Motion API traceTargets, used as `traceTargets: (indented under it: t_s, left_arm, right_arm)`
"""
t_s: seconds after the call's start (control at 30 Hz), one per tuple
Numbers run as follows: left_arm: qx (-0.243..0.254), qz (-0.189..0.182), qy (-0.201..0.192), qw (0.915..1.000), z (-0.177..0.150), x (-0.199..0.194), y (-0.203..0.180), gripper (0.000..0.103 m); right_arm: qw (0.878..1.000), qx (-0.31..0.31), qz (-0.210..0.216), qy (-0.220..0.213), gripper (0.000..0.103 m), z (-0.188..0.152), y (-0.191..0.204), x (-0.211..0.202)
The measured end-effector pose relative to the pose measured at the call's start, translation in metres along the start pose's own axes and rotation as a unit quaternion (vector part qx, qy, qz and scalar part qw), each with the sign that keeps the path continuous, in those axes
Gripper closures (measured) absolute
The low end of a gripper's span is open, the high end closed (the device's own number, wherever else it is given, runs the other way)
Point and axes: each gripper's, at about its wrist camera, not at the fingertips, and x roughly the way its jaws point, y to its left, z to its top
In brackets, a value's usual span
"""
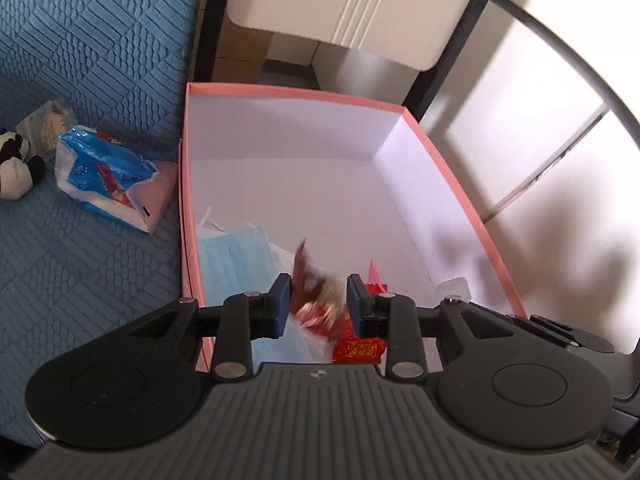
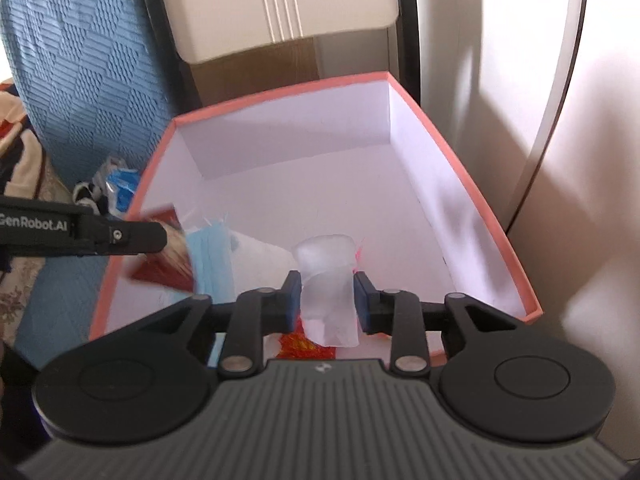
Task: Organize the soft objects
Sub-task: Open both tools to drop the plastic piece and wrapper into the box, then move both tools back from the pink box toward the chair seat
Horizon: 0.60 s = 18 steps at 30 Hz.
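Note:
A pink-rimmed white box (image 1: pixel 304 92) stands on the blue quilted mat; it also shows in the right wrist view (image 2: pixel 280 92). My left gripper (image 1: pixel 318 300) is over its near end, jaws parted, with a blurred red packet (image 1: pixel 316 300) between them; whether it is held I cannot tell. Blue face masks (image 1: pixel 232 268) and a red item (image 1: pixel 360 350) lie inside. My right gripper (image 2: pixel 327 300) is shut on a translucent white soft packet (image 2: pixel 328 292) above the box. The left gripper's arm (image 2: pixel 80 236) shows there with the red packet (image 2: pixel 164 264).
On the mat left of the box lie a blue-and-white tissue pack (image 1: pixel 104 180), a panda plush (image 1: pixel 16 168) and a small clear bag (image 1: pixel 48 124). A white cabinet (image 1: pixel 360 4) and dark metal frame stand behind; a white wall is at the right.

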Motion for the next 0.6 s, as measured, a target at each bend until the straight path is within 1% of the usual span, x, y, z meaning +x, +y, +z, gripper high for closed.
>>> traceTargets:
  t_s: [0.03,0.07,0.17,0.27,0.5,0.6]
  left_arm:
    - [-0.002,0.001,-0.002,1.0,0.0,-0.002,0.001,0.053]
    - [-0.005,0.003,-0.004,1.0,0.0,-0.004,0.002,0.053]
    - [-0.003,0.004,-0.019,0.9998,-0.003,-0.019,0.004,0.053]
    - [-0.005,0.005,-0.034,0.9994,-0.006,-0.038,0.006,0.053]
    - [0.014,-0.009,-0.086,0.9962,-0.011,-0.089,0.009,0.053]
    - [0.006,-0.007,-0.111,0.9938,-0.016,-0.105,0.018,0.053]
  right_arm:
    - [1.0,-0.006,-0.004,-0.002,0.069,0.001,0.002,-0.002]
    - [1.0,-0.011,-0.008,-0.005,0.069,0.001,0.005,-0.004]
    - [1.0,-0.006,0.003,-0.013,0.069,0.004,0.01,-0.013]
    - [1.0,-0.008,0.004,-0.026,0.069,0.008,0.019,-0.023]
    - [0.998,-0.028,0.02,-0.058,0.069,0.017,0.05,-0.047]
    - [0.997,-0.037,0.026,-0.068,0.069,0.017,0.064,-0.054]
